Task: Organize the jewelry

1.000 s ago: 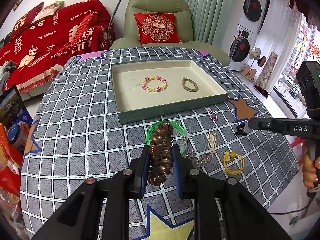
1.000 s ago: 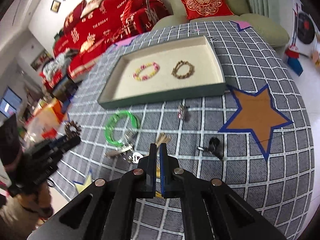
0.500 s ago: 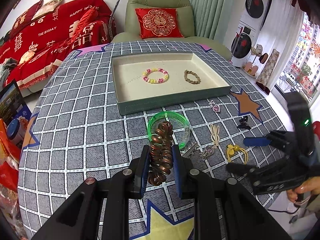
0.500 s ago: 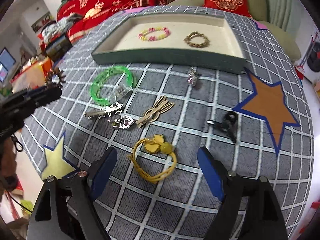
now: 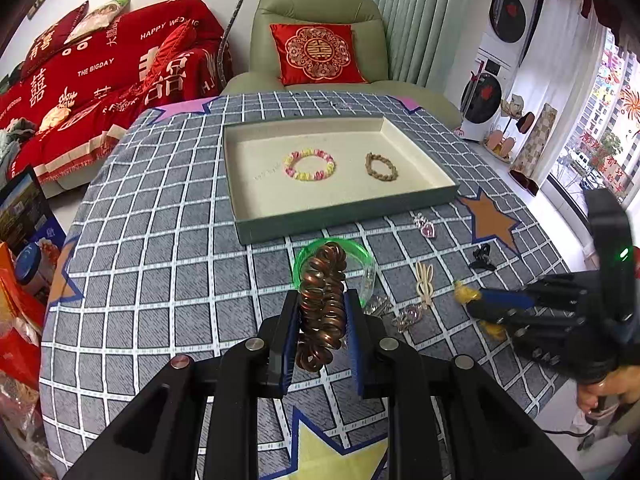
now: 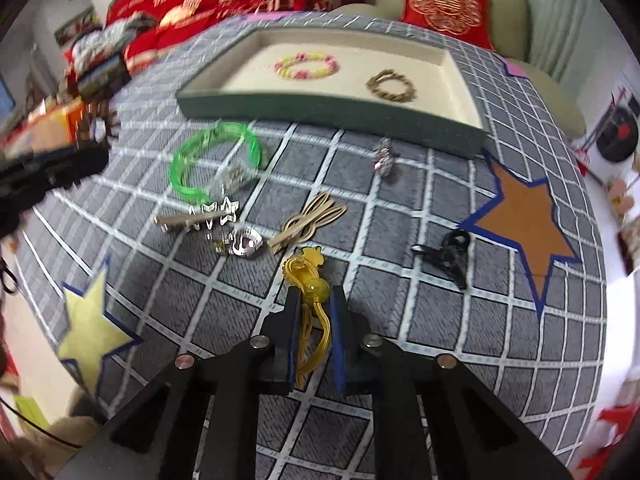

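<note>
My left gripper (image 5: 323,300) is shut on a brown spiral hair tie (image 5: 323,300), held above the checked tablecloth. My right gripper (image 6: 314,294) is closed around a yellow hair tie (image 6: 310,280) with a flower and bead, low over the cloth; it also shows in the left wrist view (image 5: 496,306). The green tray (image 5: 344,216) with a cream floor holds a pink-yellow bead bracelet (image 5: 309,165) and a brown braided bracelet (image 5: 381,166).
Loose on the cloth: a green bangle (image 6: 212,160), a silver star clip (image 6: 200,216), a heart pendant (image 6: 246,242), a beige clip (image 6: 308,222), a black claw clip (image 6: 446,254), a pink pendant (image 5: 426,228). Sofa and armchair stand behind the table.
My right gripper was open over the yellow hair tie and has now closed around it. My left gripper still holds the brown spiral tie, little moved.
</note>
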